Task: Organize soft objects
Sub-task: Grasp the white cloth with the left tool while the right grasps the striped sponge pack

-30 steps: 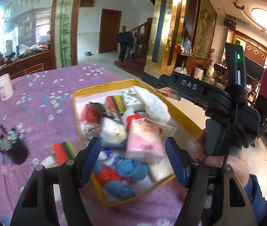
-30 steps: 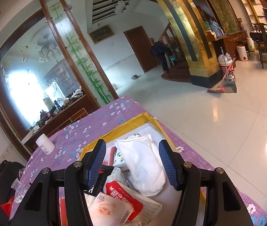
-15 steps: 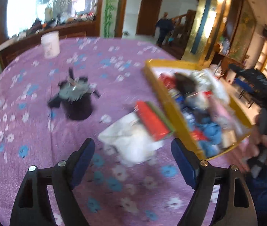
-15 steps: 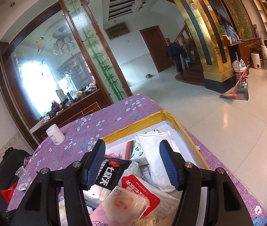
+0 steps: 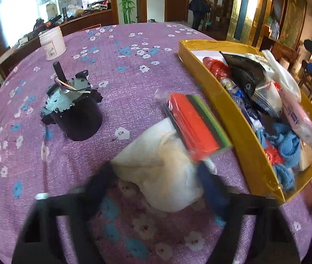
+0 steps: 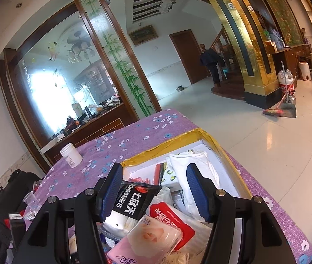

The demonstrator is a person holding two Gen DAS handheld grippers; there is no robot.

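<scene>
- left gripper (image 5: pixel 156 177) jaws just been closing around the white cloth (image 5: pixel 162 165) beside the yellow box (image 5: pixel 241 129), grip unclear
- right gripper (image 6: pixel 153 190) apart, empty, over that box

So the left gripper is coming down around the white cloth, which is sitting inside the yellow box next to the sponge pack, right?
Not quite. The left gripper does straddle the white cloth, and its jaws have just been closing, but the cloth lies on the purple tablecloth, outside the yellow box. The sponge pack rests partly on it. The left wrist view shows this.
</scene>
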